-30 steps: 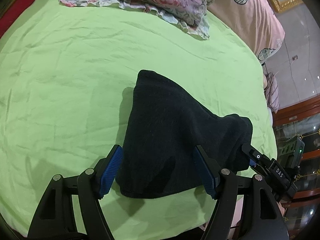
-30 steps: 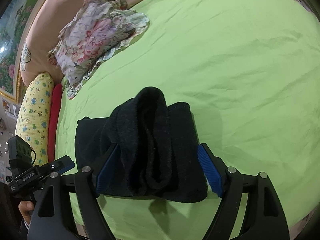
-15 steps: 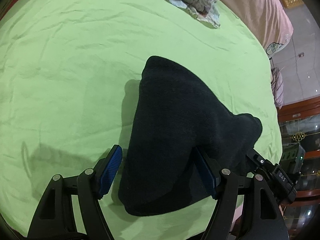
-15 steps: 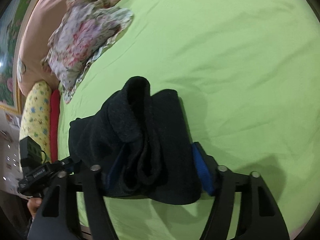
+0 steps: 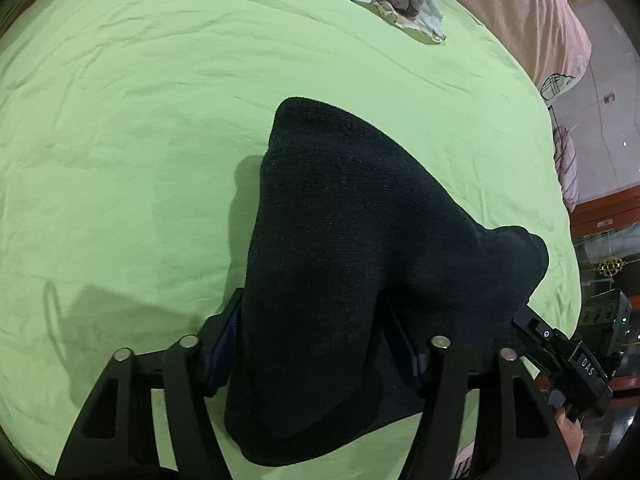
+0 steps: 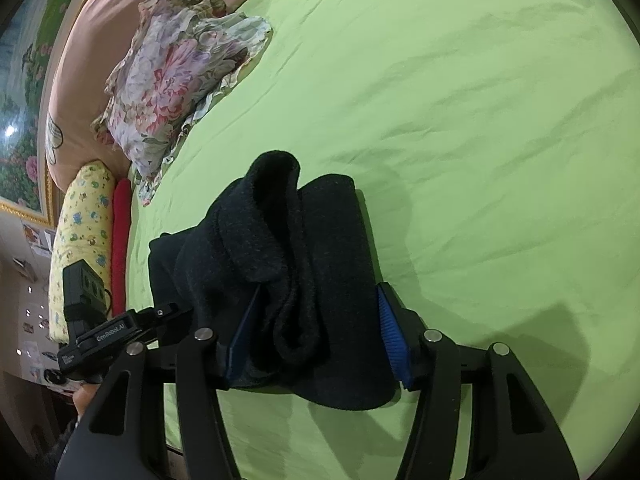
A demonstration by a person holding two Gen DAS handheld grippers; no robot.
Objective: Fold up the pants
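Observation:
The black pants (image 5: 352, 248) are a folded thick bundle on the green bed sheet (image 5: 120, 140). In the left wrist view my left gripper (image 5: 316, 340) has its blue pads pressed into the near end of the bundle and is shut on it. In the right wrist view the pants (image 6: 304, 264) bunch up in rolled layers between the pads of my right gripper (image 6: 316, 336), which is shut on the other end. Each gripper shows at the edge of the other's view: the right gripper (image 5: 568, 360) and the left gripper (image 6: 120, 328).
A floral pillow (image 6: 176, 68) and a pink headboard cushion (image 5: 520, 12) lie at the bed's far end. A yellow bolster (image 6: 80, 232) and a red one (image 6: 120, 240) lie along the bed's side. Cabinets (image 5: 600, 248) stand beyond the bed edge.
Both grippers have closed from wide open onto the ends of the bundle. The bundle has risen and bunched up a little between them.

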